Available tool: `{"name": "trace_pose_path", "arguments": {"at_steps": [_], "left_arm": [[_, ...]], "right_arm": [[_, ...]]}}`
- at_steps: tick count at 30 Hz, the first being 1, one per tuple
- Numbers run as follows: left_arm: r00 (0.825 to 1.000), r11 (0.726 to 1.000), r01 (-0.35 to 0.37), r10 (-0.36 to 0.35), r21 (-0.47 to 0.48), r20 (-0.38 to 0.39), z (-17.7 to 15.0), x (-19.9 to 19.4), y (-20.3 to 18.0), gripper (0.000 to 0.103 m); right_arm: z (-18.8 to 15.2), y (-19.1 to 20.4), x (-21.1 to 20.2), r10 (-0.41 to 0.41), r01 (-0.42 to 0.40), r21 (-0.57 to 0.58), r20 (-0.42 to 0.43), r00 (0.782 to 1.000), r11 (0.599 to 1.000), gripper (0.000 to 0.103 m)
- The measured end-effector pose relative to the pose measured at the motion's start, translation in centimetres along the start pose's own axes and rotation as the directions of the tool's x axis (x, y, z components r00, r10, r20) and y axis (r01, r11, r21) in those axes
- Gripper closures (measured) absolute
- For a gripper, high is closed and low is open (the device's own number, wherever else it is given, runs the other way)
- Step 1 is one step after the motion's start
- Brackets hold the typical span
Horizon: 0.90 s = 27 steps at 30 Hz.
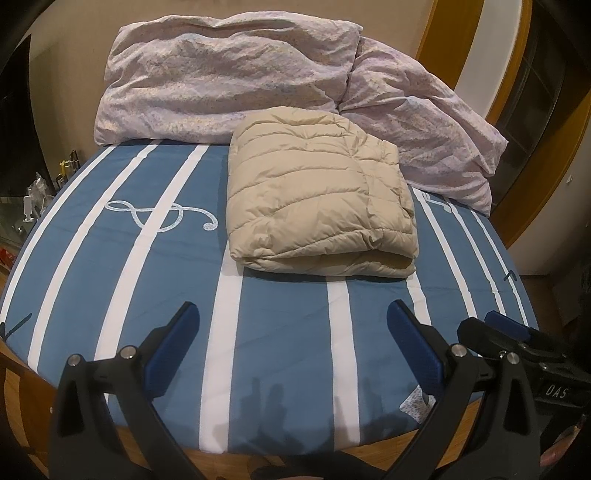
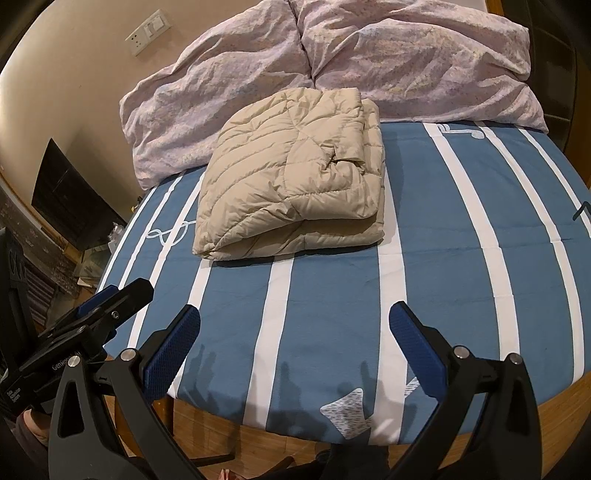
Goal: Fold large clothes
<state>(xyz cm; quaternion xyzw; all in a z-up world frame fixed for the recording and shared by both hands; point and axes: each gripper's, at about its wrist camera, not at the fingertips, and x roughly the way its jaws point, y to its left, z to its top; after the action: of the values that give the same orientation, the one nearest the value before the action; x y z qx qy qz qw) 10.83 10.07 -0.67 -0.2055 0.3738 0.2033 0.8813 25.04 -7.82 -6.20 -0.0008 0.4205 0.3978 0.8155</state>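
The left gripper [image 1: 291, 314] hangs over the near edge of the bed [image 1: 166, 266], jaws spread and holding nothing. Mid-bed, the folded beige quilted jacket [image 1: 317, 199] lies on the striped blue sheet, touching the lilac duvet [image 1: 221, 77] behind it. The right gripper [image 2: 295, 317] hovers alongside, jaws likewise released.

Two crumpled pale pink pillows [image 1: 221, 77] [image 2: 424, 62] lie side by side at the head of a blue-and-white striped bed [image 1: 280, 350]; a wall socket [image 2: 147, 31] sits above.
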Motion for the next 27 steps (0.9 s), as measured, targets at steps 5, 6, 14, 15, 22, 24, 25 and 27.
{"name": "trace_pose_path", "arguments": {"at_steps": [5,6,14,15,22,24,25,27], "left_arm": [[1.000,1.000,0.002,-0.002,-0.003,-0.002,-0.01,0.08,-0.31,0.002],[1.000,1.000,0.002,-0.002,-0.003,-0.002,0.02,0.10,-0.28,0.002],[1.000,1.000,0.002,-0.002,-0.003,-0.002,-0.06,0.18,-0.46,0.002],[1.000,1.000,0.002,-0.002,-0.004,-0.002,-0.06,0.19,-0.46,0.002],[1.000,1.000,0.002,-0.002,-0.005,-0.002,0.01,0.18,-0.24,0.002],[1.000,1.000,0.001,-0.001,-0.005,-0.002,0.00,0.18,-0.28,0.002],[1.000,1.000,0.001,-0.001,-0.005,-0.002,-0.05,0.18,-0.42,0.002],[1.000,1.000,0.002,-0.002,-0.005,-0.002,0.02,0.18,-0.22,0.002]], "right_arm": [[0.03,-0.14,0.01,0.000,0.000,0.000,-0.001,1.000,1.000,0.001],[0.03,-0.15,0.02,0.001,-0.001,0.000,-0.001,1.000,1.000,0.001],[0.07,-0.18,0.00,0.001,-0.001,0.000,-0.002,1.000,1.000,0.001],[0.06,-0.18,0.01,0.001,-0.001,0.000,-0.002,1.000,1.000,0.001],[0.11,-0.28,-0.01,0.002,-0.002,-0.001,-0.002,1.000,1.000,0.001],[0.12,-0.30,-0.01,0.003,-0.003,-0.002,-0.003,1.000,1.000,0.001],[0.13,-0.31,-0.01,0.003,-0.003,-0.002,-0.003,1.000,1.000,0.001],[0.13,-0.31,0.00,0.003,-0.003,-0.002,-0.003,1.000,1.000,0.001]]}}
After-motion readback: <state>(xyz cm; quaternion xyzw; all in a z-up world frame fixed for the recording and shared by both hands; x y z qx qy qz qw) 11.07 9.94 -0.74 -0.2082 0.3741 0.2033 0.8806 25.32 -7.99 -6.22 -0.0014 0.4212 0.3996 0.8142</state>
